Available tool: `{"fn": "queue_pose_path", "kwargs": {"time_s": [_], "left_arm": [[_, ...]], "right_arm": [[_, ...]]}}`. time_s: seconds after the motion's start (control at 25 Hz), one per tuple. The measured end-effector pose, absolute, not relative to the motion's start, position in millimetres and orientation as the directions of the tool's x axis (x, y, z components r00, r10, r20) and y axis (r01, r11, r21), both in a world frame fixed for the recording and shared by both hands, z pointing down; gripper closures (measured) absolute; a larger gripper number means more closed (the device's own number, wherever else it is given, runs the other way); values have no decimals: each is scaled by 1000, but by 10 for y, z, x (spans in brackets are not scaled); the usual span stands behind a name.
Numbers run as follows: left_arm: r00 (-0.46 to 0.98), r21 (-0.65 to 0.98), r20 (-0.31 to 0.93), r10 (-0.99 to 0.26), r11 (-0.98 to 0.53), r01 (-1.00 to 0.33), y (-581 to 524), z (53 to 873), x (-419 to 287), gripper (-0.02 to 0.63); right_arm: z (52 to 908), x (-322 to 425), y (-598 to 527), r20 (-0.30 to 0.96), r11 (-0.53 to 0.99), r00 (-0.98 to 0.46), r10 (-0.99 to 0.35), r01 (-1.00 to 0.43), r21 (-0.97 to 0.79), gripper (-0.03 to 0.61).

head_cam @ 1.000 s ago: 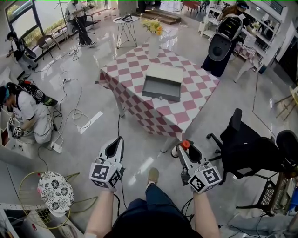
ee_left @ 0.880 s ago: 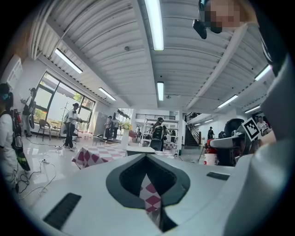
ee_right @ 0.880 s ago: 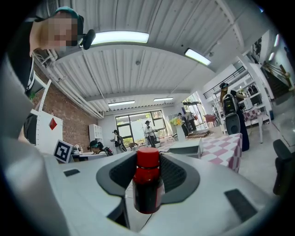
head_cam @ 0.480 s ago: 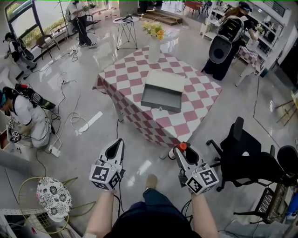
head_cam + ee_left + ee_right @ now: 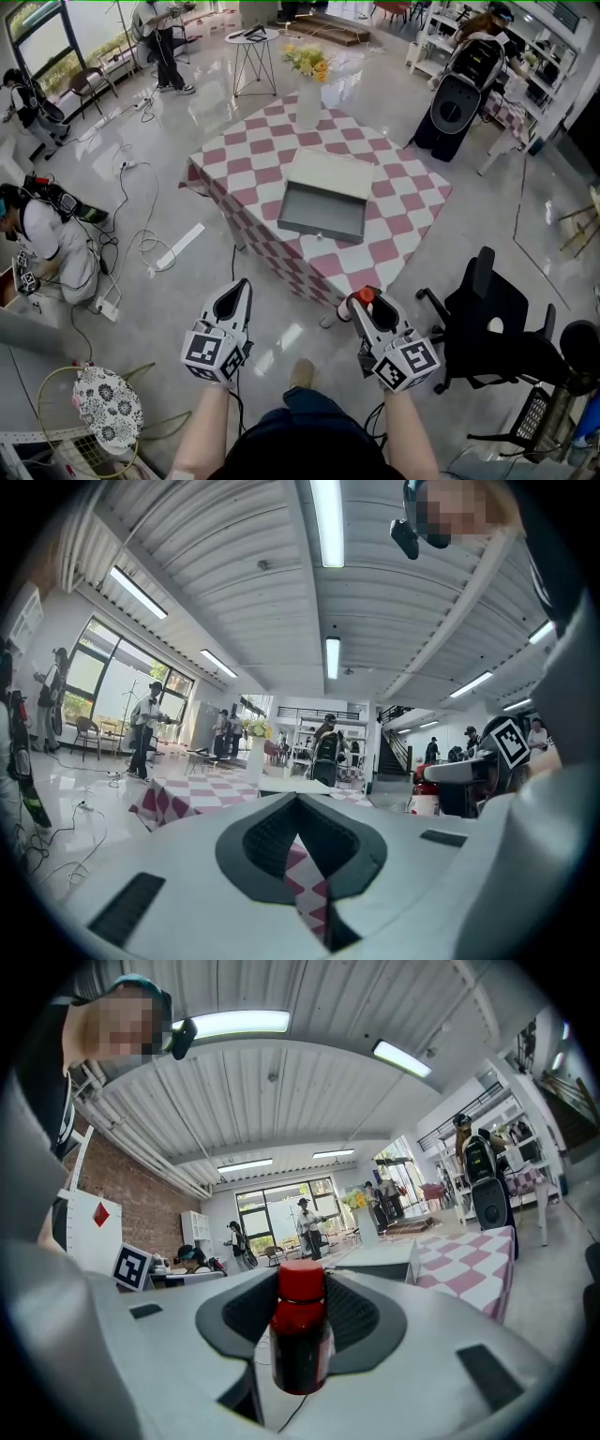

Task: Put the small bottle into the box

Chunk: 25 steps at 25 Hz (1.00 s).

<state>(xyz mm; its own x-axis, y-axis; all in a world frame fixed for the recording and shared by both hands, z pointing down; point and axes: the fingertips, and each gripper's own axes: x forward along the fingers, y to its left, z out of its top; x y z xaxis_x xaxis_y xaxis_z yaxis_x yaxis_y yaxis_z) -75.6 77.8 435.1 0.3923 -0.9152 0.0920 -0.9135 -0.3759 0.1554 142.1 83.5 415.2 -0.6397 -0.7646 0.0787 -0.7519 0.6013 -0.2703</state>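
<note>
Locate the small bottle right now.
The small bottle sits upright between the right gripper's jaws, lower right in the head view, by the checkered table's near corner.

The table (image 5: 398, 220), draped in pink-and-white checks, carried an open grey box (image 5: 323, 212) near its middle and a white vase (image 5: 308, 106) of yellow flowers upright at the far corner.

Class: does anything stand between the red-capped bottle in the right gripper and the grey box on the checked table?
Nothing visible does. The right gripper holds the small dark red-capped bottle; only bare floor and checked tablecloth separate it from the open grey box. The black chair stands aside.
</note>
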Motion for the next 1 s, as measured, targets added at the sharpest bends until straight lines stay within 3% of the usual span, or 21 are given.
{"fn": "queue_pose_path", "kwargs": {"time_s": [1.0], "left_arm": [[360, 132, 106, -927, -346, -929, -270, 4468, -797, 614]], "right_arm": [[4282, 1237, -355, 81, 654, -696, -714, -703, -278, 425]]}}
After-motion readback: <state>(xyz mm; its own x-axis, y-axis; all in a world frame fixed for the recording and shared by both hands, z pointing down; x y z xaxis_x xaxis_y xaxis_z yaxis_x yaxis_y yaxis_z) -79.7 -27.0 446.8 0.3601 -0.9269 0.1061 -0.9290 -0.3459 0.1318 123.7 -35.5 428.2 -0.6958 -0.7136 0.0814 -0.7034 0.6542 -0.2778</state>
